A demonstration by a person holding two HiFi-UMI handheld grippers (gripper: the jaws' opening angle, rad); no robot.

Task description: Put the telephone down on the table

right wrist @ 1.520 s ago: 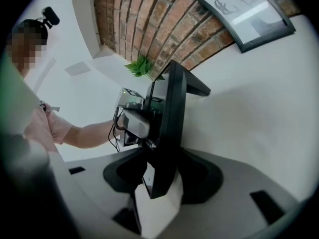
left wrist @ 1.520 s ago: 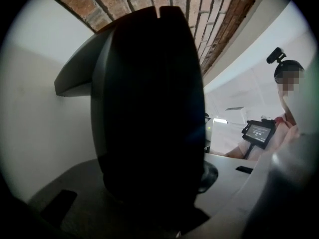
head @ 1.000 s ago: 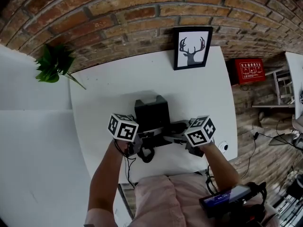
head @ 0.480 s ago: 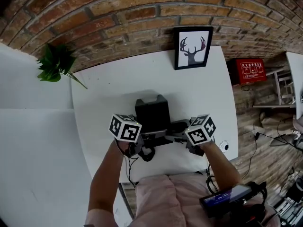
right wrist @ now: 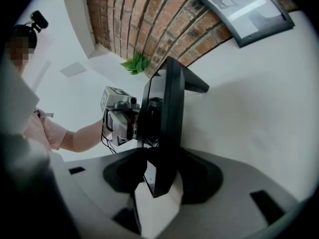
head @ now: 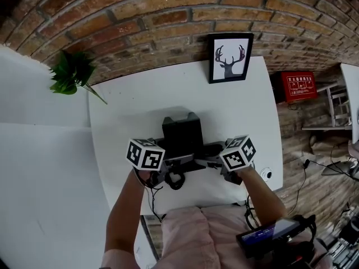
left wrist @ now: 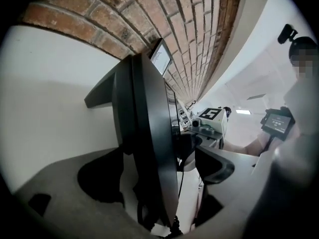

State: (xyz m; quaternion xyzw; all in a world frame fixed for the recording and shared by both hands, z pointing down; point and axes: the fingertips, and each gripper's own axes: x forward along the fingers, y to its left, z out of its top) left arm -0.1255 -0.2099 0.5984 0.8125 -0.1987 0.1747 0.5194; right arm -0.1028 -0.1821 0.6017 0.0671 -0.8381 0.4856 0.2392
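Note:
The black telephone (head: pixel 180 132) stands on the white table (head: pixel 129 105), a little in front of its middle. My left gripper (head: pixel 175 165) is at the telephone's left side. In the left gripper view the telephone (left wrist: pixel 149 133) stands on edge between its jaws; the jaws are opening, and the right one stands clear of the phone. My right gripper (head: pixel 206 162) is at the telephone's right side. In the right gripper view its jaws are closed on the telephone's thin edge (right wrist: pixel 167 118). A coiled cord (head: pixel 175 181) hangs at the phone's near end.
A framed deer picture (head: pixel 230 57) leans on the brick wall at the table's far edge. A green plant (head: pixel 72 73) sits at the far left. A red box (head: pixel 297 84) lies beyond the table's right edge. The person's lap is at the near edge.
The left gripper's marker cube has tipped and shifted slightly to the left. The telephone and the right gripper have stayed where they were.

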